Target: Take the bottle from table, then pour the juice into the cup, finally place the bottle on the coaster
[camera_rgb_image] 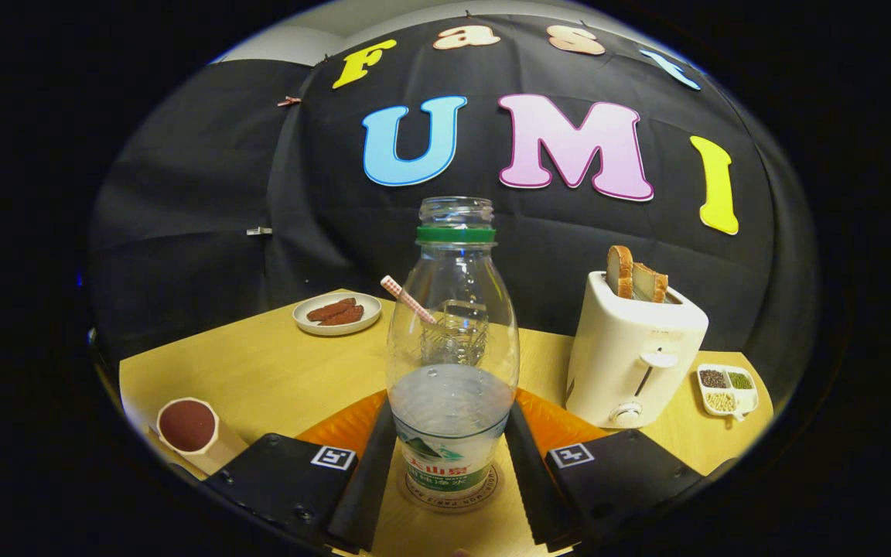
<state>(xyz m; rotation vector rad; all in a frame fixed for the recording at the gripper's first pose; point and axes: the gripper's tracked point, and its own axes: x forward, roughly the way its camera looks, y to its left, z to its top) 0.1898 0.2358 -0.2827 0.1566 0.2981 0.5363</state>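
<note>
- The bottle (452, 348) stands upright at the centre of the frame, uncapped, with a green neck ring and clear liquid filling roughly its lower part.
- Its base rests on a round coaster (452, 489) printed with lettering, at the lower centre of the frame on the wooden surface (260, 371).
- The gripper (452, 464) flanks the bottle's lower body, one finger on each side. The fingers sit right against the bottle's sides, but whether they press on it or have just parted from it cannot be told.
- The cup (462, 331) is seen through the bottle's clear wall, just beyond it, with a checked straw (407, 299) leaning out to the left.
- At the centre right of the frame stands a white toaster (635, 352) with bread slices (635, 280) in its slots; a small divided dish (728, 388) of grains lies to its right.
- A plate (337, 312) with sausage pieces sits at centre left, and a pale cup of dark contents (189, 429) lies at lower left.
- Judgement: with the bottle already on the coaster, this looks like the final placing step.
- The next move calls for spreading the fingers evenly and drawing straight back, so the open, top-heavy bottle is not nudged or tipped.
</note>
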